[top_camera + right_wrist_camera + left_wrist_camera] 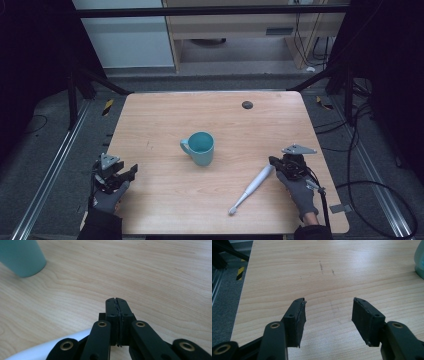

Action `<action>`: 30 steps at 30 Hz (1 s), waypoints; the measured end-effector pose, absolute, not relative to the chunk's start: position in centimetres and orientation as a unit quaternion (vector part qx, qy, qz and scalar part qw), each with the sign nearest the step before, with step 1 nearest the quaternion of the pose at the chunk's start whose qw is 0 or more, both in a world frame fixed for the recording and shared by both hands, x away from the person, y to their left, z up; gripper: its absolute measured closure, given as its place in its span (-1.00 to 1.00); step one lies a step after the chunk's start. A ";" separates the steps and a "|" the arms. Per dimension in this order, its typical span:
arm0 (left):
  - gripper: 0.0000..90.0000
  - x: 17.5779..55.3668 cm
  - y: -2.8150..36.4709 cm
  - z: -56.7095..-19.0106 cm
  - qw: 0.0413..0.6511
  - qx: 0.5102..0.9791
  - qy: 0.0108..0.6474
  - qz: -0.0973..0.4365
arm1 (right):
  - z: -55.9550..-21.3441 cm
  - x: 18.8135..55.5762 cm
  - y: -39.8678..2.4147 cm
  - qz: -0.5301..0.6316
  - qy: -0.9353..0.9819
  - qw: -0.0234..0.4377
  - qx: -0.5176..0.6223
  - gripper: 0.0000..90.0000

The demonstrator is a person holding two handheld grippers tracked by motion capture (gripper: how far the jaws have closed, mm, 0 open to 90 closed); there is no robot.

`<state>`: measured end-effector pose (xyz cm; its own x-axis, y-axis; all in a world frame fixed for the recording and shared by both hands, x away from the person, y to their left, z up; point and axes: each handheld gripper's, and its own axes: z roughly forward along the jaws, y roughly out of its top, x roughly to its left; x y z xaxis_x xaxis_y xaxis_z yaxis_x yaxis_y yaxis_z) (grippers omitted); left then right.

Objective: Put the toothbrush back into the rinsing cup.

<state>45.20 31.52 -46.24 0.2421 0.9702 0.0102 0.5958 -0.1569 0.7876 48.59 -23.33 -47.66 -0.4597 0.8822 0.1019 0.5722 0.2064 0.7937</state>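
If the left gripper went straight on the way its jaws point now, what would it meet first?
Probably nothing at once: the left gripper, jaws open, faces bare table. The teal mug sits off to the right of that line, so it would likely pass beside it, though depth is unclear.

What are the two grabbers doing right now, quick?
Left gripper: open, holding nothing, above bare table.
Right gripper: closed, jaws pressed together with nothing between them, beside the white electric toothbrush.
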 end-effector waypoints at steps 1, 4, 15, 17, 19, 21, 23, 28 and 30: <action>-0.03 45.2 31.5 -46.2 0.342 0.710 0.552 0.273 | -47.8 48.8 -23.4 0.402 0.752 0.191 0.485 0.98; -0.03 45.3 31.5 -46.3 0.341 0.711 0.551 0.272 | -48.0 49.2 -23.3 0.396 0.756 0.194 0.484 0.98; -0.03 45.3 31.5 -46.3 0.341 0.712 0.550 0.272 | -48.7 50.1 -22.9 0.377 0.768 0.189 0.481 0.96; -0.03 45.2 31.5 -46.3 0.341 0.712 0.550 0.273 | -48.7 50.0 -22.9 0.376 0.770 0.191 0.479 0.95; -0.03 45.2 31.5 -46.3 0.341 0.712 0.550 0.272 | -48.6 49.8 -22.9 0.370 0.773 0.196 0.478 0.94; -0.03 45.2 31.5 -46.3 0.342 0.712 0.550 0.272 | -48.6 49.7 -22.9 0.369 0.773 0.195 0.477 0.94; -0.03 45.2 31.5 -46.3 0.342 0.712 0.550 0.272 | -48.6 49.4 -23.1 0.364 0.776 0.196 0.477 0.93; -0.03 45.2 31.5 -46.2 0.343 0.712 0.550 0.272 | -48.8 48.8 -23.4 0.354 0.780 0.192 0.479 0.92; -0.03 45.2 31.5 -46.2 0.343 0.711 0.550 0.272 | -48.7 48.6 -23.4 0.351 0.782 0.194 0.477 0.92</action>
<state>45.20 31.50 -46.24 0.2476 0.9688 0.0100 0.5954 -0.1603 0.7873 48.55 -23.40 -48.75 -0.4688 0.8827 0.0316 0.6103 0.2979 0.7340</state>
